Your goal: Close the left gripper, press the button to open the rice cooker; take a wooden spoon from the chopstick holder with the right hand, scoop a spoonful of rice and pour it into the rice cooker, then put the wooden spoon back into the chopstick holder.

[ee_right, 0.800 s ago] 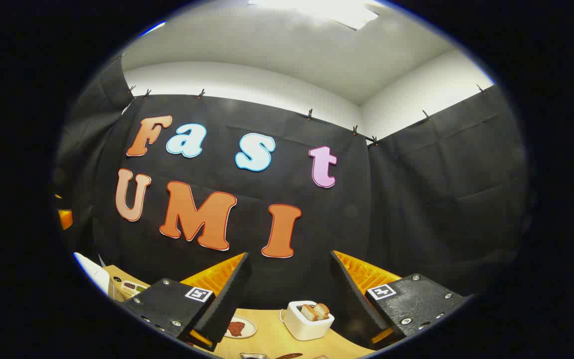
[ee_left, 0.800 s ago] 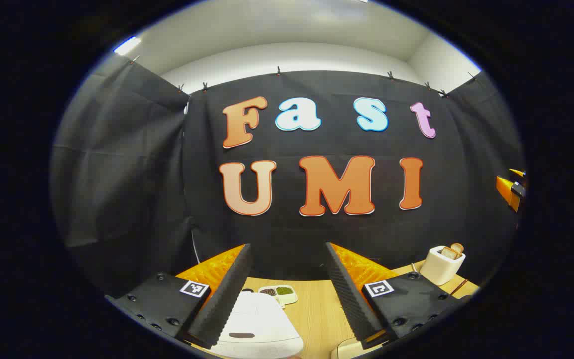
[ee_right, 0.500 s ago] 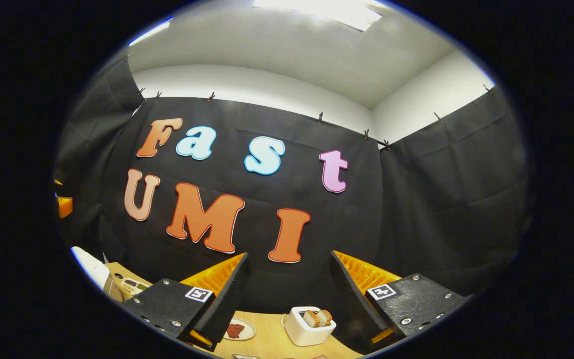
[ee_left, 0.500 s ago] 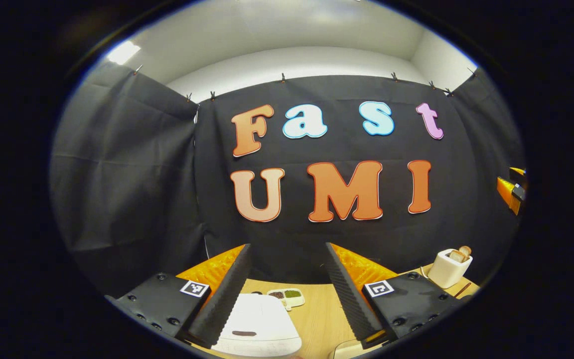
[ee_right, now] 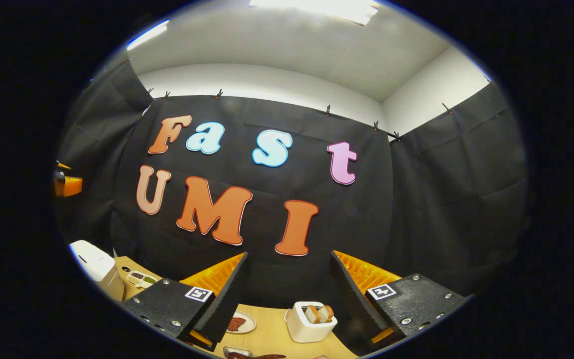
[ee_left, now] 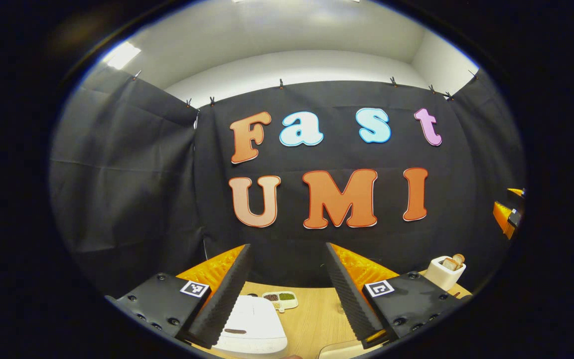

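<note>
The white rice cooker (ee_left: 252, 324) sits with its lid down just below and ahead of my left gripper (ee_left: 287, 248), whose jaws stand wide apart with nothing between them. A dark slot-shaped button (ee_left: 235, 331) shows on the lid near its front. From the right gripper view the rice cooker (ee_right: 95, 263) stands far to the left on the wooden table (ee_right: 272, 331). My right gripper (ee_right: 289, 254) is open and holds nothing, raised above the table. A dark brown, spoon-like piece (ee_right: 267, 356) peeks in at the bottom edge.
A small divided dish of beans (ee_left: 279, 298) lies behind the cooker. A white toaster (ee_right: 311, 321) with bread slices stands ahead of the right gripper, and a plate with something red (ee_right: 241, 323) lies to its left. The toaster (ee_left: 444, 271) is at the far right.
In the left gripper view the cooker has slid lower and looks smaller. In the right gripper view the scene has shifted right, bringing more of the cooker into sight. Both grippers stayed open.
</note>
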A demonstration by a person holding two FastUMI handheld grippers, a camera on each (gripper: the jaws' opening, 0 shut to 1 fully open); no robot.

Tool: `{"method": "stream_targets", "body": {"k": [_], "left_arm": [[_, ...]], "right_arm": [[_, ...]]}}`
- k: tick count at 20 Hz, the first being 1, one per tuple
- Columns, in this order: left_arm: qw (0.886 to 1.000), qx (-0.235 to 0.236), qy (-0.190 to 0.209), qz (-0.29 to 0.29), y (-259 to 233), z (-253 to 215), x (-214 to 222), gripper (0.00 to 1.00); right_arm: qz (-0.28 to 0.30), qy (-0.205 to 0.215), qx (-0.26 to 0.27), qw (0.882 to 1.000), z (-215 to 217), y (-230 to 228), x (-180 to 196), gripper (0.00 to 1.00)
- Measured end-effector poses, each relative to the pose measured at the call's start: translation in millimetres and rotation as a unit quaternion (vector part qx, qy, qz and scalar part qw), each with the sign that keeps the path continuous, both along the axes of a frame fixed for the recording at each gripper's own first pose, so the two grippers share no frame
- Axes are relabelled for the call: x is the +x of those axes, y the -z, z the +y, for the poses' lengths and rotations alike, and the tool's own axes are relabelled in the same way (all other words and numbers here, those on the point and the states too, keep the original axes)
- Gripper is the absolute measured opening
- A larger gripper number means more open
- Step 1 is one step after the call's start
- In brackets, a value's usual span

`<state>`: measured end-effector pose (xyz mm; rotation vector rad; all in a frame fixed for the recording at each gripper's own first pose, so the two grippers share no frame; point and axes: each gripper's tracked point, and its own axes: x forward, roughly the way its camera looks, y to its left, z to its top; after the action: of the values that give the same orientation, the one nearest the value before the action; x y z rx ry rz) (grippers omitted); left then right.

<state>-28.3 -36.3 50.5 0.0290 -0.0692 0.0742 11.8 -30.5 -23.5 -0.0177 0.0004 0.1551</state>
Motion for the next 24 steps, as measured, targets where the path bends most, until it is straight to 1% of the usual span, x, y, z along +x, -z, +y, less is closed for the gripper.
{"method": "stream_targets", "body": {"k": [2, 3, 4, 6, 7, 8, 9, 11, 12, 13, 14, 15, 17, 19, 20, 22, 24], "left_arm": [[1.000, 0.003, -0.012, -0.019, -14.0, 4.1, -4.9, 0.99], [1.000, 0.004, -0.012, -0.023, -16.7, 1.1, -9.1, 0.97], [1.000, 0.005, -0.012, -0.027, -19.2, -1.7, -11.5, 0.97], [1.000, 0.005, -0.007, -0.029, -21.8, -10.4, -15.9, 0.96], [1.000, 0.005, -0.008, -0.026, -21.2, -13.1, -18.7, 0.93], [1.000, 0.006, -0.012, -0.020, -19.9, -15.1, -19.4, 0.76], [1.000, 0.007, -0.016, -0.012, -16.1, -15.0, -21.4, 0.59], [0.999, 0.004, -0.043, -0.002, -13.1, -5.9, -24.7, 0.25], [0.999, -0.003, -0.038, 0.009, -9.4, -8.9, -24.4, 0.08], [0.999, -0.008, -0.034, 0.017, -4.9, -12.9, -26.3, 0.06], [0.999, -0.011, -0.034, 0.029, -1.3, -12.6, -23.9, 0.08], [0.998, -0.012, -0.047, 0.038, -3.3, -3.9, -28.5, 0.08], [0.996, -0.025, -0.047, 0.073, 15.1, 1.8, -13.6, 0.05], [0.992, -0.039, -0.059, 0.108, 28.6, 16.8, -5.3, 0.05], [0.988, -0.046, -0.067, 0.132, 40.7, 25.7, -3.1, 0.04], [0.977, -0.065, -0.076, 0.187, 68.0, 45.3, 1.0, 0.05], [0.961, -0.081, -0.100, 0.246, 100.5, 73.9, 6.0, 0.05]], "right_arm": [[-0.001, -0.005, 0.003, 1.000, -4.6, 0.8, 2.4, 0.97], [-0.001, -0.009, 0.006, 1.000, -6.2, 1.6, 2.9, 1.00], [-0.002, -0.012, 0.007, 1.000, -7.0, 2.1, 3.5, 0.97], [-0.004, -0.020, 0.009, 1.000, -5.6, 3.6, 6.6, 0.97], [-0.002, -0.025, 0.009, 1.000, -6.1, 6.5, 6.8, 1.00], [0.000, -0.033, 0.010, 0.999, -4.3, 8.3, 6.4, 0.97], [0.001, -0.038, 0.010, 0.999, -4.5, 9.9, 5.3, 0.97], [0.002, -0.046, 0.009, 0.999, -5.1, 13.2, 5.4, 0.97], [0.005, -0.046, 0.009, 0.999, -6.8, 16.2, 4.8, 0.97], [0.008, -0.047, 0.009, 0.999, -8.3, 19.7, 4.7, 0.97], [0.010, -0.047, 0.010, 0.999, -10.0, 22.2, 4.0, 0.97], [0.013, -0.048, 0.011, 0.999, -10.2, 24.6, 4.5, 0.97], [0.017, -0.047, 0.009, 0.999, -13.6, 29.0, 4.0, 0.97], [0.022, -0.044, 0.008, 0.999, -17.7, 34.6, 2.4, 0.97], [0.028, -0.042, 0.008, 0.999, -18.5, 38.3, 1.5, 0.97], [0.042, -0.036, 0.004, 0.998, -18.8, 45.5, -1.2, 0.97], [0.049, -0.020, -0.007, 0.999, -21.1, 47.2, -6.0, 0.98]]}}
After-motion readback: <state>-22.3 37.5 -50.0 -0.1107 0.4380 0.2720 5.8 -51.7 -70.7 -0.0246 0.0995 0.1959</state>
